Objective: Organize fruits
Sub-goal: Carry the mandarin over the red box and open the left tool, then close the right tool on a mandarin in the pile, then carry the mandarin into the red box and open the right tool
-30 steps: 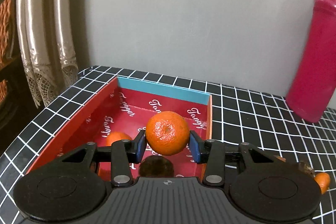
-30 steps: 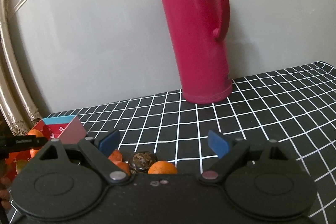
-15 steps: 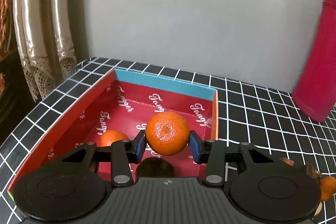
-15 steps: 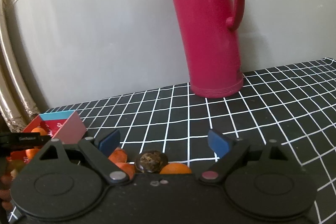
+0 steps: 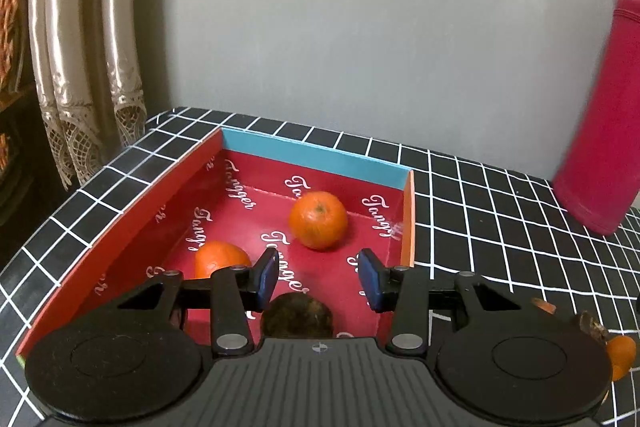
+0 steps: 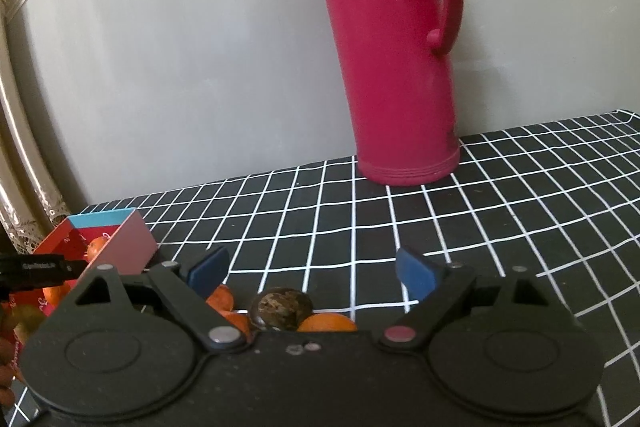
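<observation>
A red cardboard box (image 5: 316, 157) with a blue far wall stands on the checked tablecloth. Inside it an orange (image 5: 319, 214) rests on the floor near the back right, a second orange (image 5: 220, 259) lies at the left, and a dark brown fruit (image 5: 298, 317) sits just under my left gripper (image 5: 318, 279). That gripper hovers over the box, open, with nothing between its blue pads. My right gripper (image 6: 312, 267) is open above a loose cluster on the cloth: a dark brown fruit (image 6: 281, 307) and oranges (image 6: 326, 323), partly hidden by the gripper body.
A tall magenta thermos flask (image 6: 396, 67) stands at the back against the grey wall. A lace-trimmed curtain (image 5: 80, 67) hangs past the table's left edge. The box (image 6: 128, 247) lies left of the loose fruit. Bare cloth stretches to the right.
The orange that was clamped between the left pads now lies on the box floor farther back. The right view has shifted slightly leftward, so the thermos appears farther right.
</observation>
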Available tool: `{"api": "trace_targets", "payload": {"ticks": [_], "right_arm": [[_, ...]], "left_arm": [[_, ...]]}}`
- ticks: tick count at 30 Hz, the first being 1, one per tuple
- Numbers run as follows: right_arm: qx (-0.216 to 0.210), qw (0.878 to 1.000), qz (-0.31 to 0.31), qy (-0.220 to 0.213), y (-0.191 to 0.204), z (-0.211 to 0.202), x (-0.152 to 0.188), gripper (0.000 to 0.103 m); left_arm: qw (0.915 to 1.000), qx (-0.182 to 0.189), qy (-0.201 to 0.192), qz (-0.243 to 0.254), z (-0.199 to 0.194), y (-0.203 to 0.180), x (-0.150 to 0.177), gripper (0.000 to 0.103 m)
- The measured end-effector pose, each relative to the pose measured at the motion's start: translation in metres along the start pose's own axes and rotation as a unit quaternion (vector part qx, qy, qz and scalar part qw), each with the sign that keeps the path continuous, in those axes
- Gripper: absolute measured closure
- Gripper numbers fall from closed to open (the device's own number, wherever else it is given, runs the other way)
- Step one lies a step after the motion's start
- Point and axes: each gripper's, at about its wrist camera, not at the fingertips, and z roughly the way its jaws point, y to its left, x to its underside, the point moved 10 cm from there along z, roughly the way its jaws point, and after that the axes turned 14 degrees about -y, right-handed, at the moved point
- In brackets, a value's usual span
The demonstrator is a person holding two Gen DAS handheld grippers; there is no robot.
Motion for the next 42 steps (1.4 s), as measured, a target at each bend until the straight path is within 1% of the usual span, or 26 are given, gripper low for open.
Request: {"api": "trace_targets", "payload": {"ticks": [5,10,11,13,15,18,20,21,22,25,29,30,31,32,37,42], "right_arm": [[0.007,1.000,0.002,0.005,-0.015,-0.007,0.001,0.013],[0.010,1.000,0.001,0.014,-0.030,-0.015,0.005,0.018],[0.008,1.000,0.002,0.018,-0.032,-0.016,0.007,0.020],[0.001,1.000,0.000,0.028,-0.032,-0.016,0.011,0.030],[-0.008,0.999,-0.003,0.037,-0.029,-0.016,0.015,0.034],[-0.019,0.999,-0.012,0.048,-0.022,-0.015,0.021,0.037],[-0.024,0.998,-0.014,0.053,-0.020,-0.013,0.023,0.044],[-0.025,0.998,-0.014,0.057,-0.019,-0.012,0.024,0.050],[-0.026,0.998,-0.014,0.060,-0.018,-0.011,0.025,0.052],[-0.024,0.997,-0.016,0.070,-0.015,-0.006,0.031,0.051],[-0.031,0.996,-0.003,0.087,-0.010,0.003,0.041,0.051],[-0.033,0.995,-0.001,0.091,-0.008,0.005,0.044,0.055],[-0.035,0.995,0.002,0.095,-0.006,0.008,0.047,0.061],[-0.033,0.995,0.002,0.097,-0.005,0.009,0.049,0.063],[-0.032,0.996,0.001,0.086,0.000,0.010,0.048,0.064],[-0.040,0.997,0.006,0.065,0.007,0.006,0.034,0.064]], "left_arm": [[0.9998,0.005,-0.017,0.009,-0.017,-0.003,-0.002,0.060],[0.9991,0.012,-0.035,0.023,-0.035,-0.009,-0.002,0.060],[0.9988,0.014,-0.038,0.027,-0.039,-0.012,-0.001,0.060],[0.9984,0.018,-0.042,0.032,-0.044,-0.016,0.000,0.060],[0.9980,0.023,-0.045,0.039,-0.048,-0.020,0.001,0.060],[0.9976,0.023,-0.048,0.044,-0.050,-0.021,0.003,0.060],[0.9977,0.023,-0.047,0.044,-0.051,-0.021,0.004,0.059],[0.9978,0.022,-0.046,0.043,-0.050,-0.020,0.004,0.059],[0.9979,0.021,-0.045,0.042,-0.050,-0.019,0.004,0.059],[0.9980,0.019,-0.046,0.039,-0.050,-0.014,0.004,0.059],[0.9980,0.016,-0.048,0.038,-0.049,-0.009,0.003,0.059],[0.9980,0.015,-0.048,0.038,-0.049,-0.008,0.002,0.059],[0.9980,0.013,-0.049,0.037,-0.048,-0.006,0.002,0.058],[0.9981,0.011,-0.049,0.036,-0.048,-0.004,0.002,0.058],[0.9983,0.005,-0.052,0.028,-0.049,0.005,-0.001,0.058],[0.9979,-0.001,-0.059,0.027,-0.054,0.013,-0.004,0.058]]}}
